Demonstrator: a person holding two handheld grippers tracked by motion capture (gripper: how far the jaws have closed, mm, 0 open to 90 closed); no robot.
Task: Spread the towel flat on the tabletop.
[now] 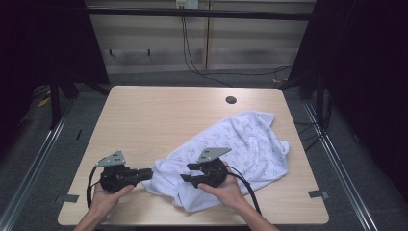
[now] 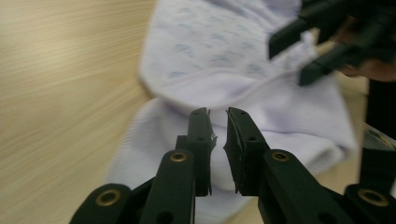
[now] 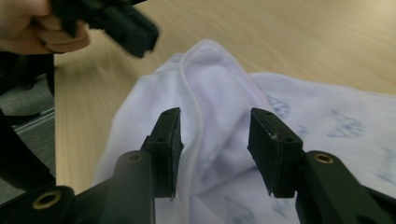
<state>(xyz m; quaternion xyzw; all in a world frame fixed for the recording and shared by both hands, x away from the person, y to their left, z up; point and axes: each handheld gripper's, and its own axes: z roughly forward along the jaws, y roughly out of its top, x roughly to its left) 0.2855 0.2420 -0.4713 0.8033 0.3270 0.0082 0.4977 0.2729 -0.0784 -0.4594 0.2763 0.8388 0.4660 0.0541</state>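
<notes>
High view: a white printed cloth (image 1: 240, 144) lies crumpled on the wooden table (image 1: 159, 115), spread from the middle toward the right edge, its bunched end near the front edge. The left gripper (image 1: 146, 173) is held level near the front left corner, its tips at the cloth's left end. The right gripper (image 1: 185, 178) sits over the bunched front part of the cloth, pointing left.

Left gripper view: the left gripper (image 2: 218, 116) has its jaws close together with a narrow gap. They have nothing pinched; the cloth (image 2: 224, 60) lies beyond them. The right gripper (image 2: 299, 51) shows at upper right.

Right gripper view: the right gripper (image 3: 215, 126) has its jaws spread wide, straddling a raised hemmed fold of the cloth (image 3: 210, 93) without pressing it. The left gripper (image 3: 149, 39) shows at upper left.
</notes>
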